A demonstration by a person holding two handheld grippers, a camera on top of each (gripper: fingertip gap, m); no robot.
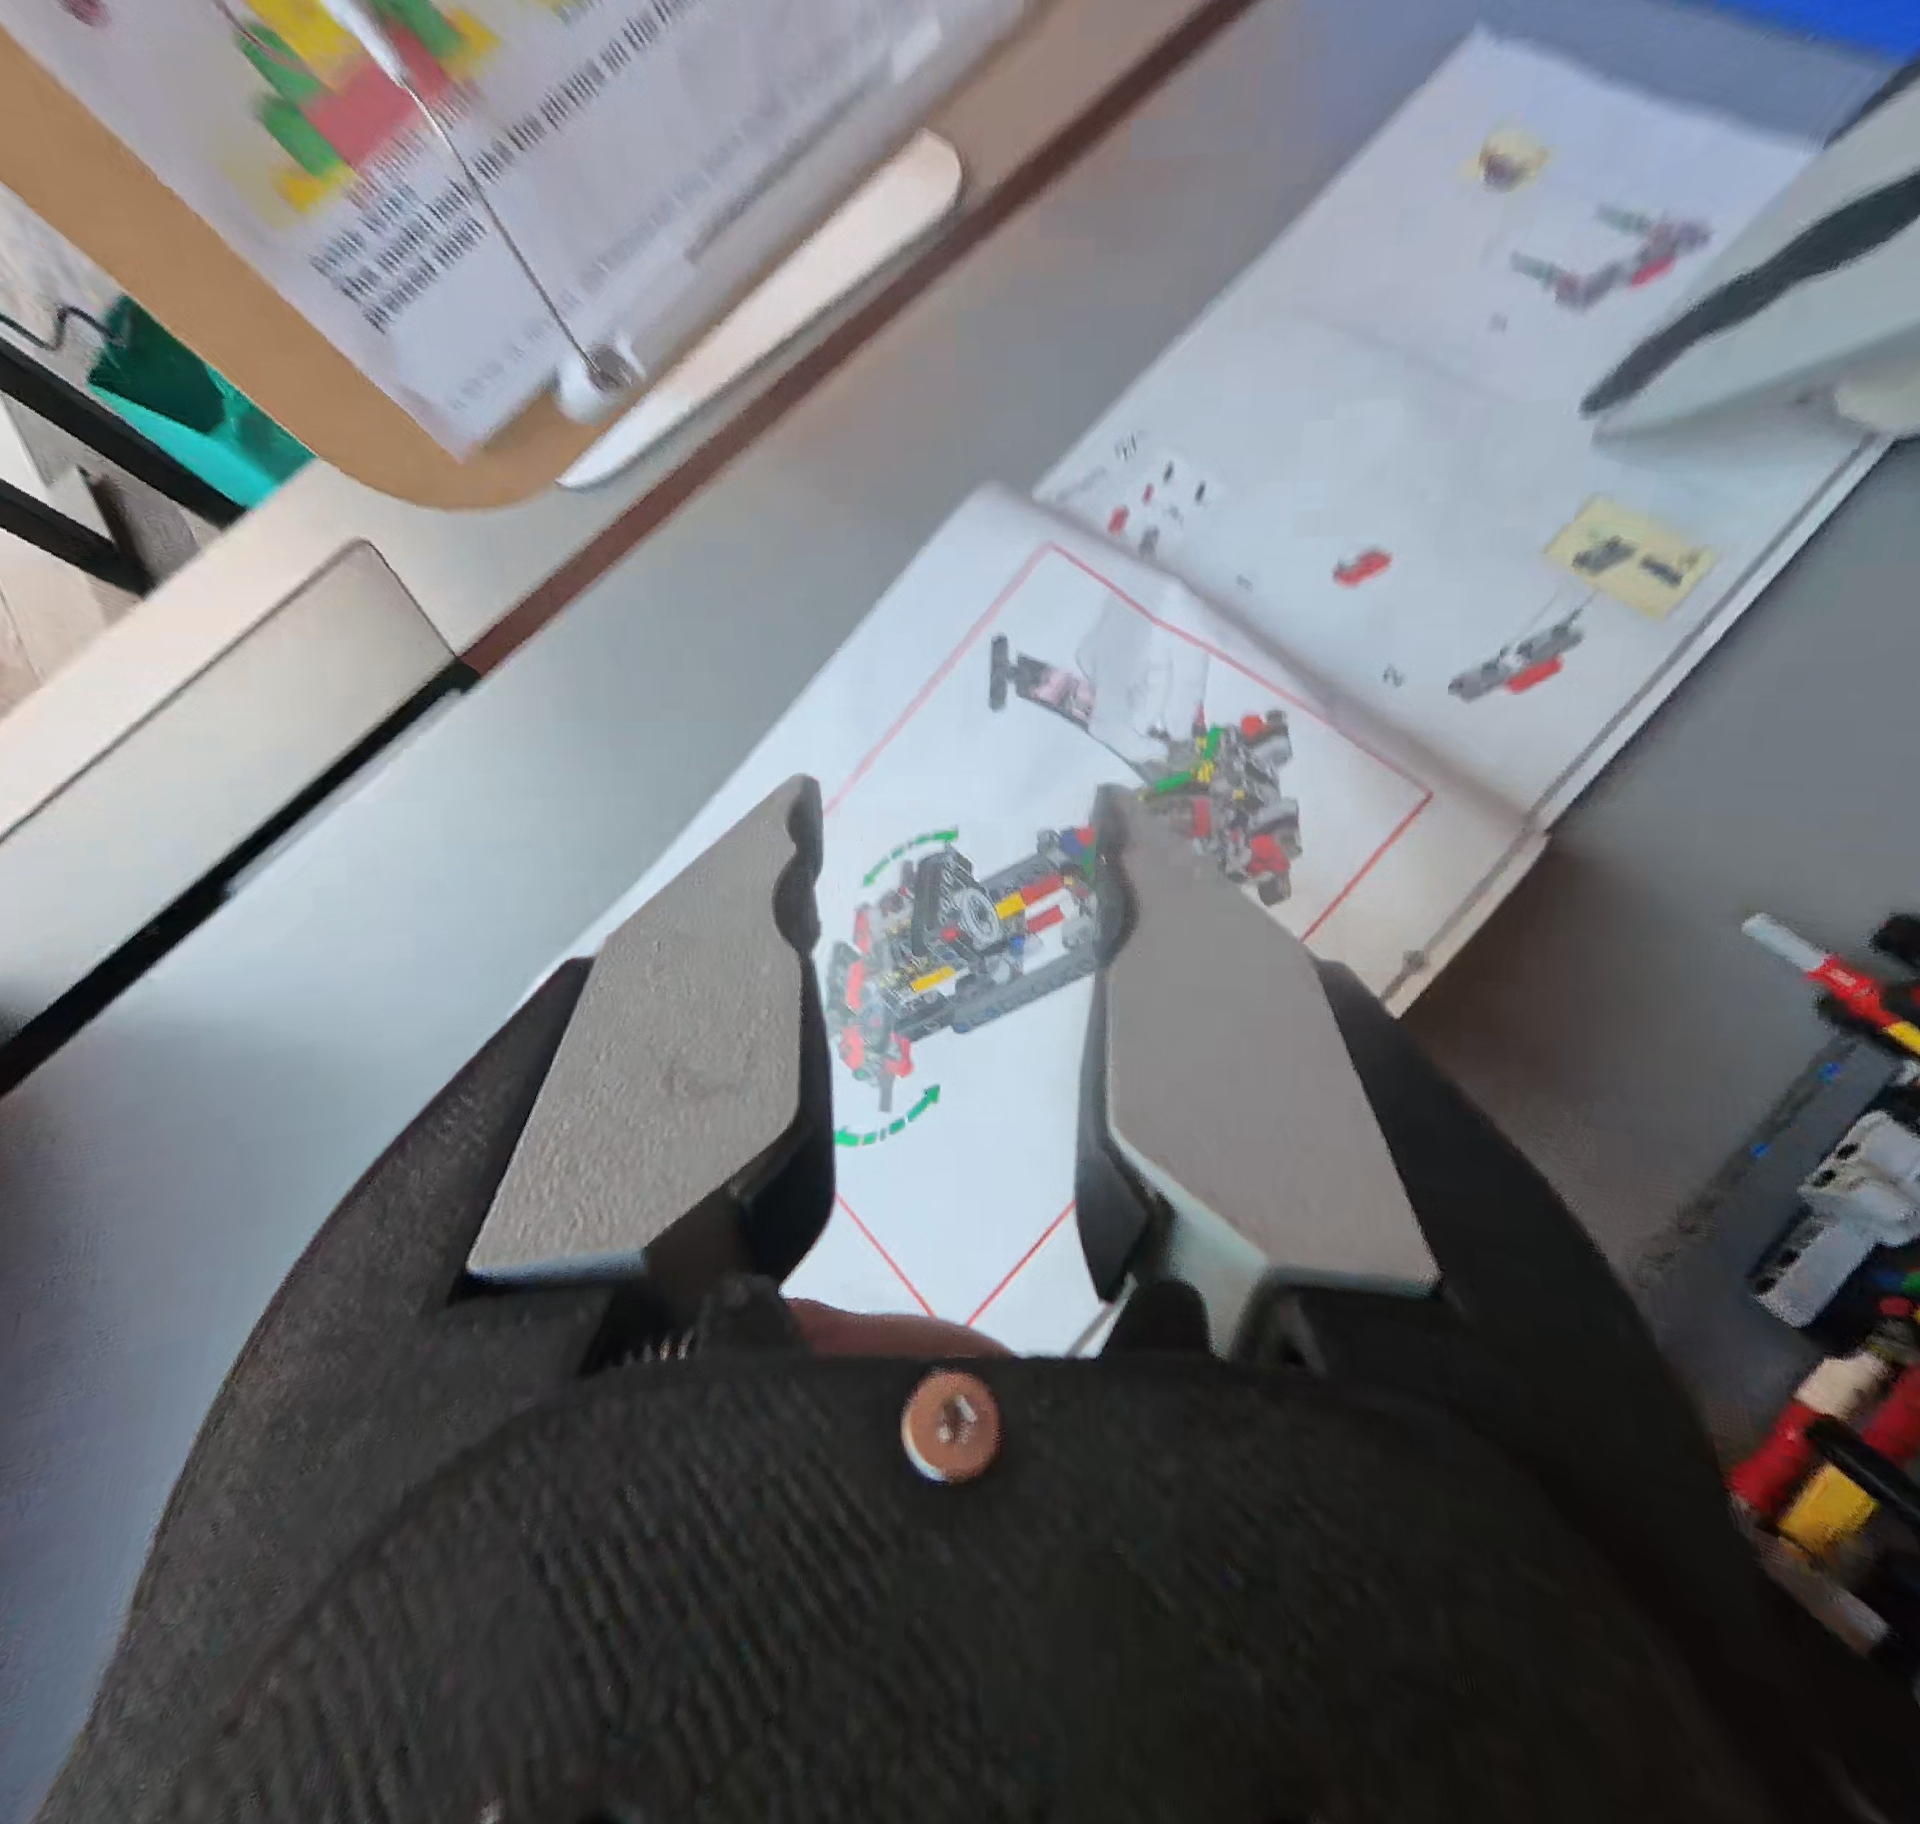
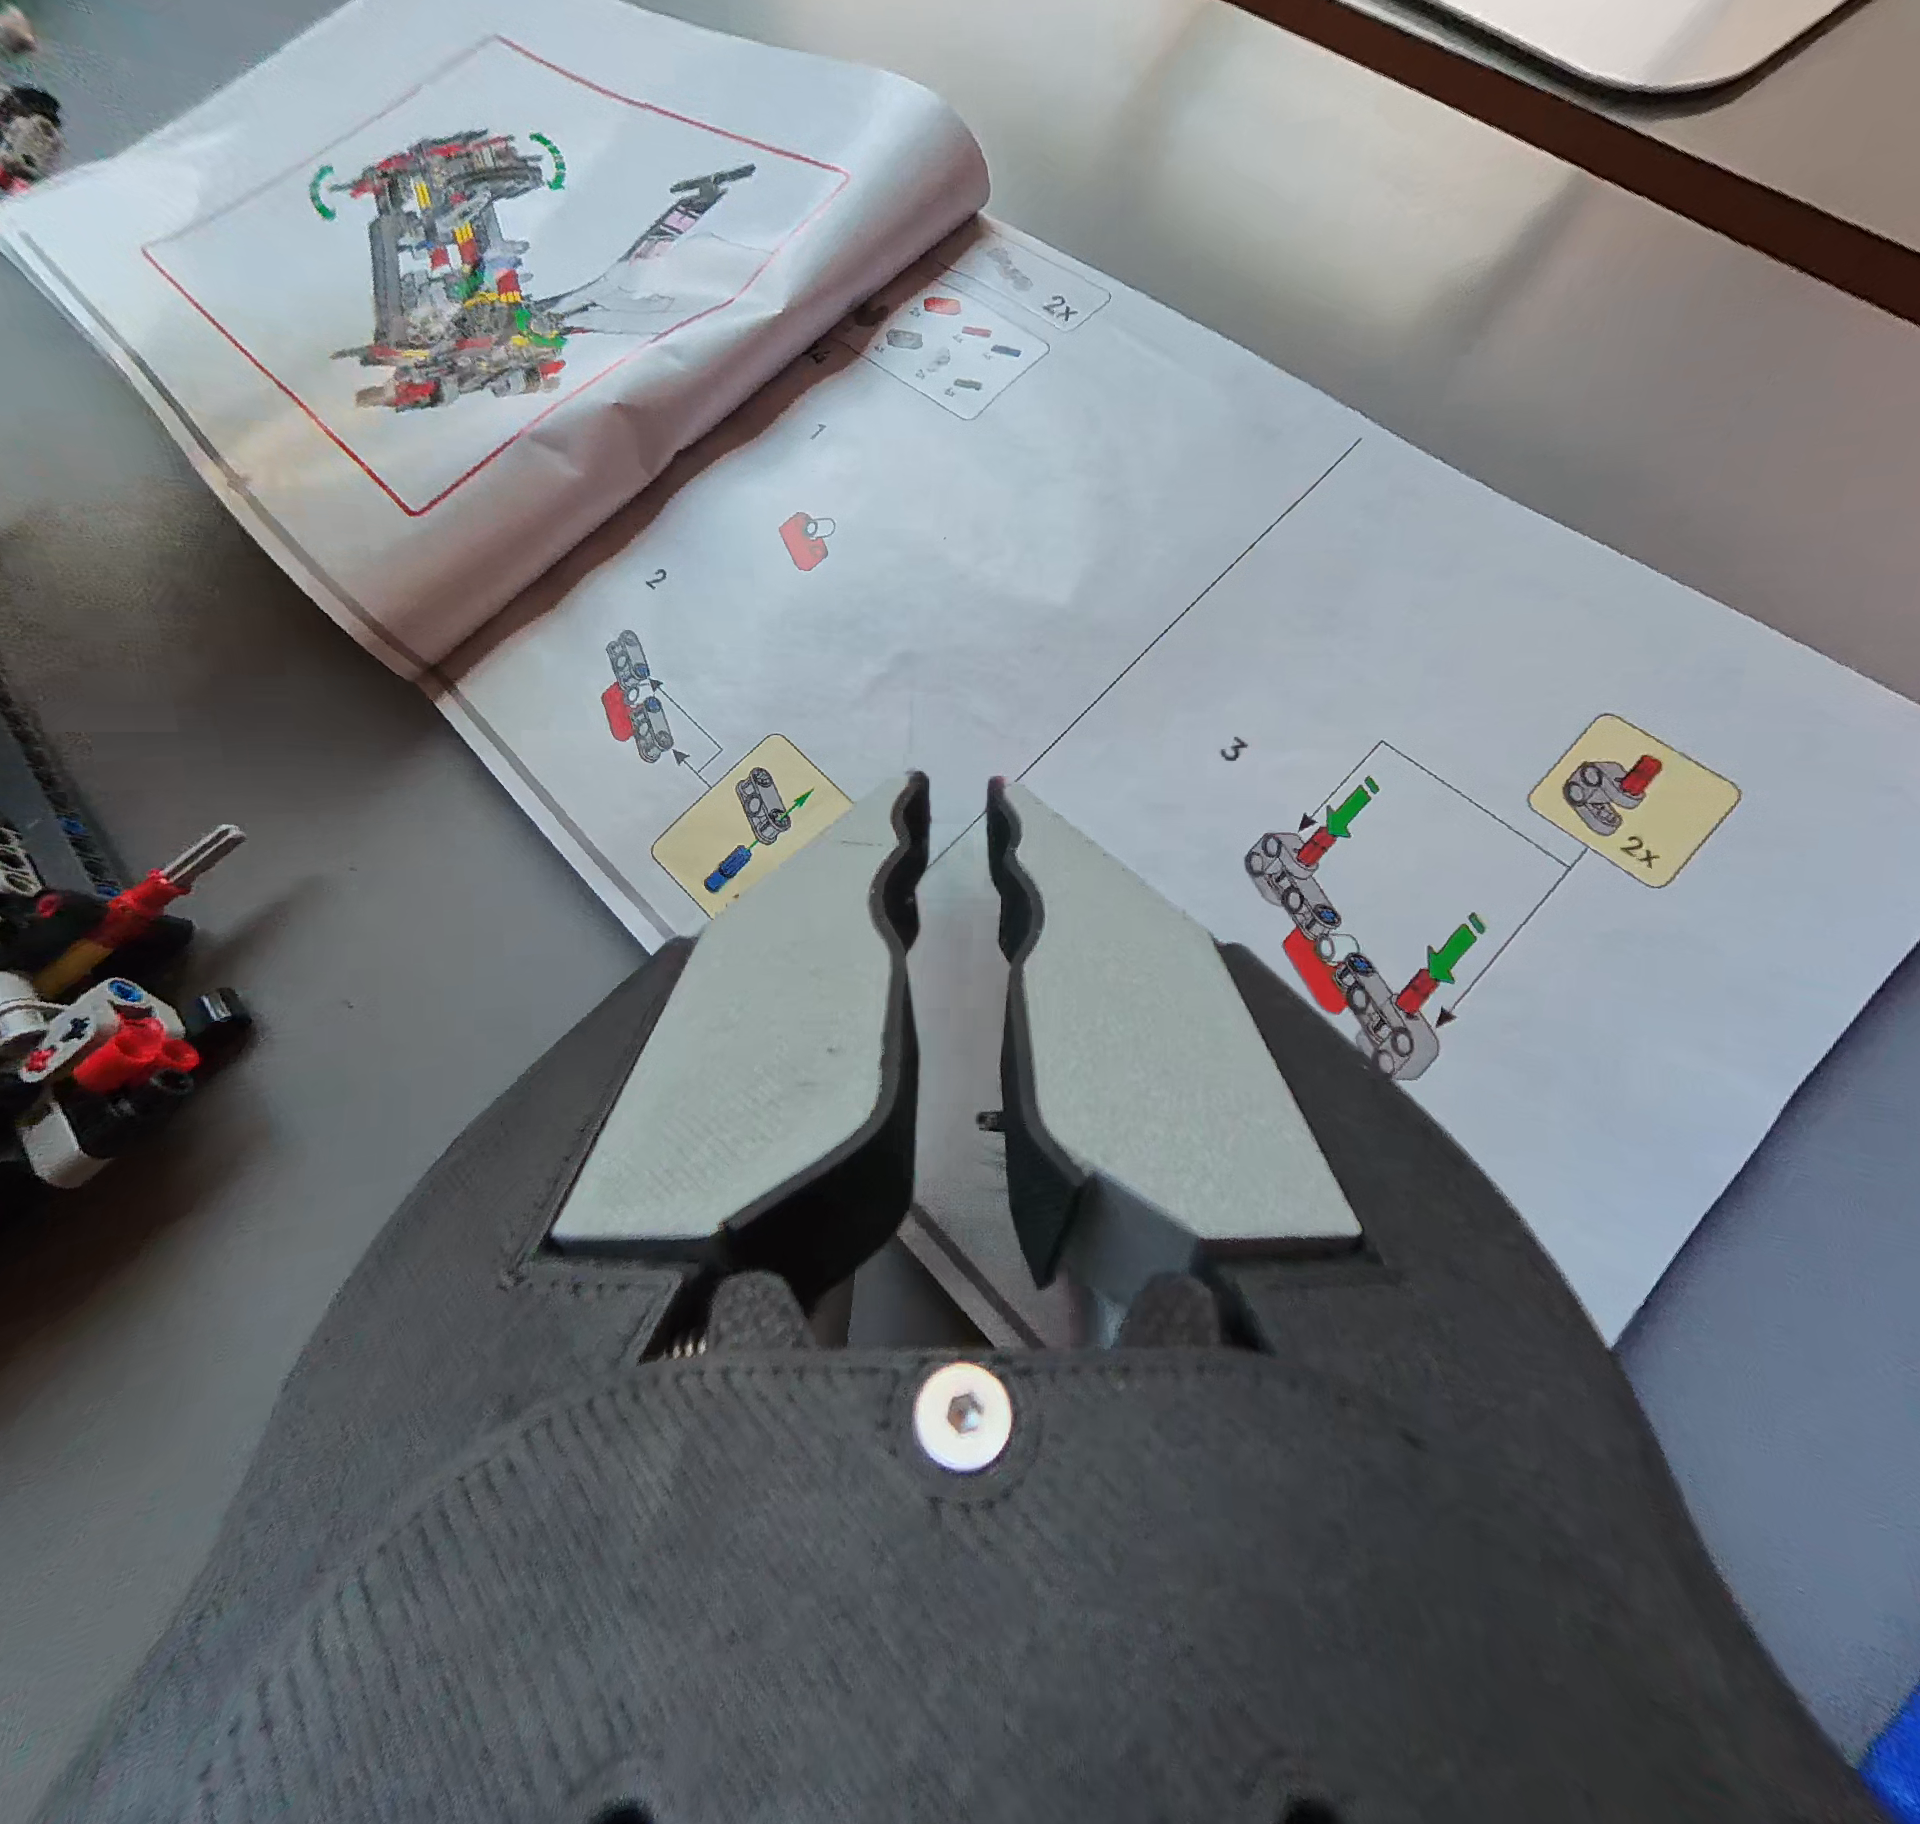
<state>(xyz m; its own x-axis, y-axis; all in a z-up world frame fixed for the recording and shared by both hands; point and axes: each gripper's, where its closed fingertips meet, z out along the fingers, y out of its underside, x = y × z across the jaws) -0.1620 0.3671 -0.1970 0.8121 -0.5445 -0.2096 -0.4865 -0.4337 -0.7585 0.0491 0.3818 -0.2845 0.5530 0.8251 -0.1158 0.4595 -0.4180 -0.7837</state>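
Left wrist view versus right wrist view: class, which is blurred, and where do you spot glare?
Left wrist view: motion blur smears the propped printed sheet and the booklet. Right wrist view: sharp; the booklet's diagrams read crisply, while pale glare spreads across the grey table.

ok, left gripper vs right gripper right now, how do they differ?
The left gripper has its fingers spread wide; the right gripper shows only a narrow gap. The left one hangs over the curled, red-framed page of the instruction booklet; the right one is over the flat page with numbered steps. The left view is blurred, the right sharp. Shared: both have nothing between the fingers, same grey fingers and black body, same booklet beneath.
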